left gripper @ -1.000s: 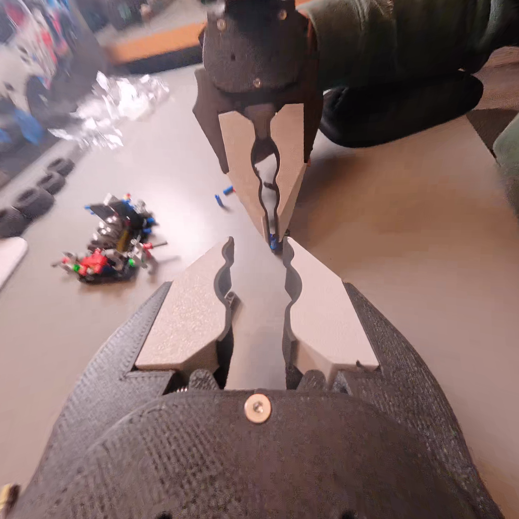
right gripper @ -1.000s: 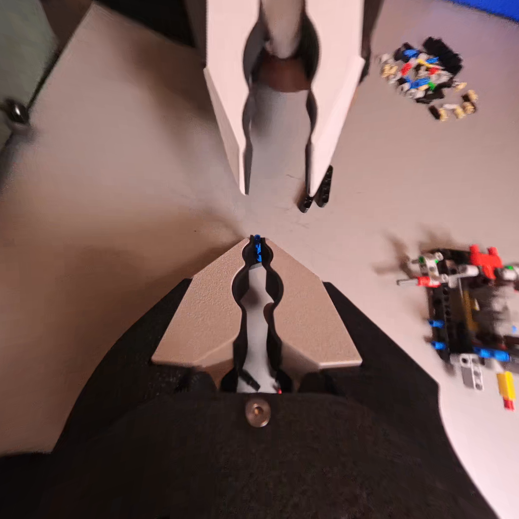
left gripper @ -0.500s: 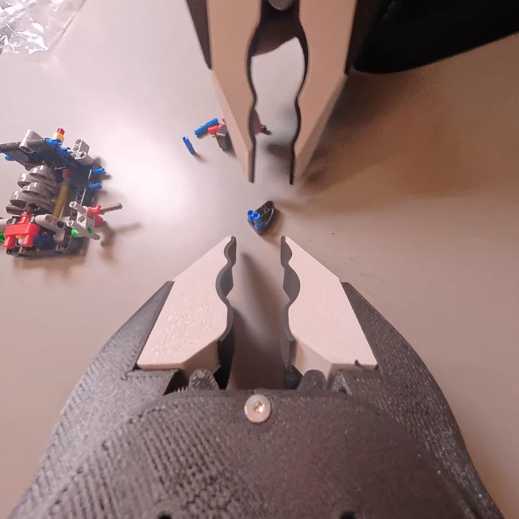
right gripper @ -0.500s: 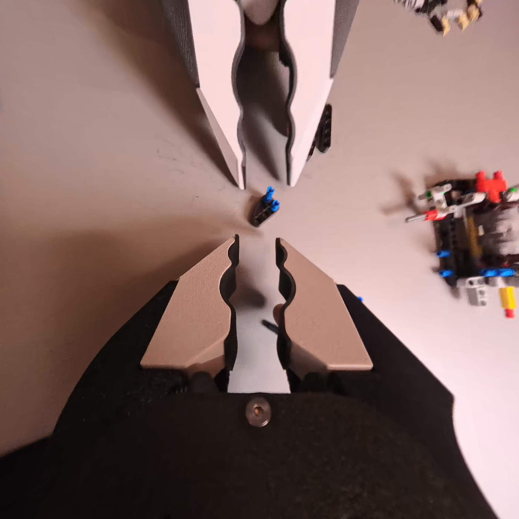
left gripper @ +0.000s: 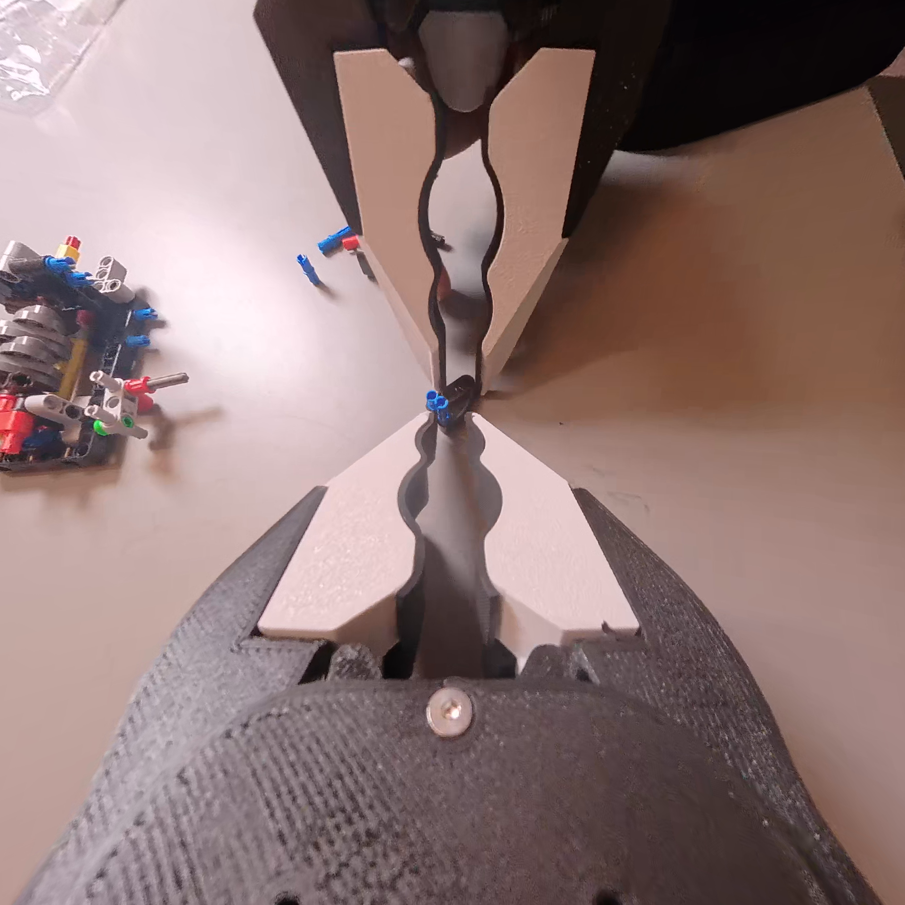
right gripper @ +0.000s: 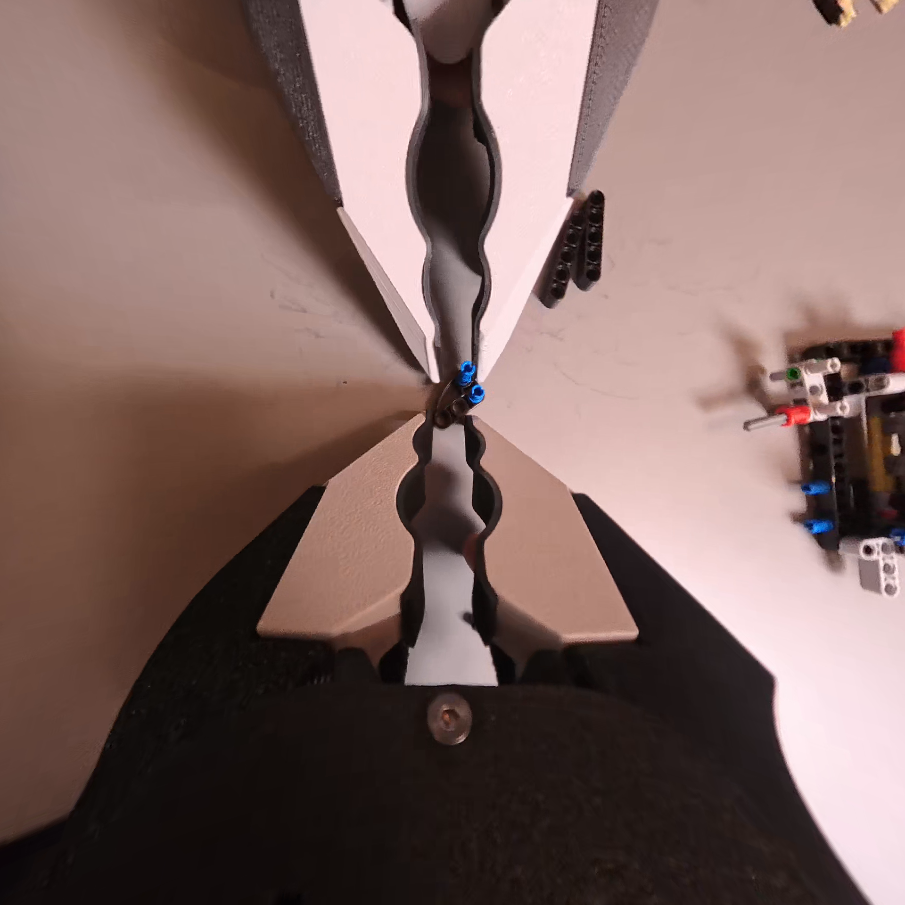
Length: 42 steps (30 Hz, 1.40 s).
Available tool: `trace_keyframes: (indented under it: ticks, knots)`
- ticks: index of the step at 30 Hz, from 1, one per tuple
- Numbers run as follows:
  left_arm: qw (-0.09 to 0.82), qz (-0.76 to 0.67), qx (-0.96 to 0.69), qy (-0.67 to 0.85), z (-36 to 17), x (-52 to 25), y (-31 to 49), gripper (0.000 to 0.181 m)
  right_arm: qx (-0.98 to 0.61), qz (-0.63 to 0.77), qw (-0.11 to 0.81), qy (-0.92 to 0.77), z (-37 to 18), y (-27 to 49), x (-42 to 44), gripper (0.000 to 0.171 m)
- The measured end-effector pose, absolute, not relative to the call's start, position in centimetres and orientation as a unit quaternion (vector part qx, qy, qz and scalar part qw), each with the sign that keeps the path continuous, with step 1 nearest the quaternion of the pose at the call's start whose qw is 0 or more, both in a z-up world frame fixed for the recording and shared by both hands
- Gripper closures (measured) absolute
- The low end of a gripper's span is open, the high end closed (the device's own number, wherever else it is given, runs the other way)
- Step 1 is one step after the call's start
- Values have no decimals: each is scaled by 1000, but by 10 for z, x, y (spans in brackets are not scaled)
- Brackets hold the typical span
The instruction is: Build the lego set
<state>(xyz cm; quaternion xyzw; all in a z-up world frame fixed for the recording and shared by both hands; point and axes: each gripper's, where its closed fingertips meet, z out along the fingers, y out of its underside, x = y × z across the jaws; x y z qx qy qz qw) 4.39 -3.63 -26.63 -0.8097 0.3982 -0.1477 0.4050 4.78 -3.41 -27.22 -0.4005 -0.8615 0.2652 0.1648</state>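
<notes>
A small black beam with blue pins (left gripper: 451,400) lies on the tan table (left gripper: 710,392) between the two grippers, which meet tip to tip. My left gripper (left gripper: 448,420) has its jaws narrowed onto the near end of the piece. My right gripper (left gripper: 458,384) comes in from the far side, its jaws narrowed onto the other end. In the right wrist view the same piece (right gripper: 458,397) sits between my right gripper (right gripper: 445,420) and the left gripper (right gripper: 456,377). The partly built model (left gripper: 63,362) lies to the left, and it shows at the right in the right wrist view (right gripper: 852,440).
Loose blue pins (left gripper: 309,268) and a red piece (left gripper: 349,242) lie beyond the piece. Two black beams (right gripper: 578,245) lie beside the left gripper. A clear plastic bag (left gripper: 39,44) is at the far left corner. A dark sleeve (left gripper: 734,73) is behind the right gripper. Only a small space, under 4 cm, lies between the two pairs of fingers. Between my right fingertips and the partly built model (left gripper: 63,362) there is roughly 15 centimetres. Look for it in the right wrist view (right gripper: 885,454) too.
A second ago the right gripper held a blue pin at the left gripper's tips. Half a second ago both were open, with the beam on the table. Both have now closed onto it.
</notes>
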Motion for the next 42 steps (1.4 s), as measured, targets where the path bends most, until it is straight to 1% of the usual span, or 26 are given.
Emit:
trace_keyframes:
  ticks: [4, 9, 12, 15, 17, 20, 23, 25, 28, 31, 36, 42]
  knots:
    - [402, -151, -809, 401, -266, 41, -42, 172, -346, 259, 152, -889, -272, -34, 44, 163]
    - [411, -143, -812, 389, -265, 32, -41, 156, -316, 256, 131, -904, -273, -35, 36, 164]
    - [406, -142, -813, 393, -268, 33, -41, 157, -309, 257, 128, -906, -273, -37, 32, 164]
    - [409, -123, -814, 393, -269, 30, -38, 166, -313, 265, 135, -902, -273, -37, 30, 162]
    - [411, -122, -814, 392, -269, 29, -37, 166, -323, 284, 144, -891, -267, -36, 29, 154]
    - [414, -108, -814, 394, -269, 27, -37, 167, -357, 322, 187, -857, -242, -19, 28, 147]
    - [416, -97, -814, 394, -269, 25, -38, 167, -415, 326, 251, -811, -212, 25, 36, 147]
    - [417, -94, -814, 393, -269, 24, -38, 167, -459, 297, 284, -788, -205, 61, 52, 151]
    - [416, -95, -816, 390, -269, 24, -37, 166, -517, 253, 273, -771, -226, 96, 85, 155]
    - [418, -94, -818, 384, -270, 23, -36, 167, -528, 289, 239, -762, -242, 84, 97, 162]
    - [420, -94, -819, 379, -269, 22, -34, 164, -504, 278, 205, -792, -262, 65, 97, 158]
    - [422, -116, -818, 373, -264, 22, -37, 157, -490, 256, 197, -809, -272, 61, 93, 157]
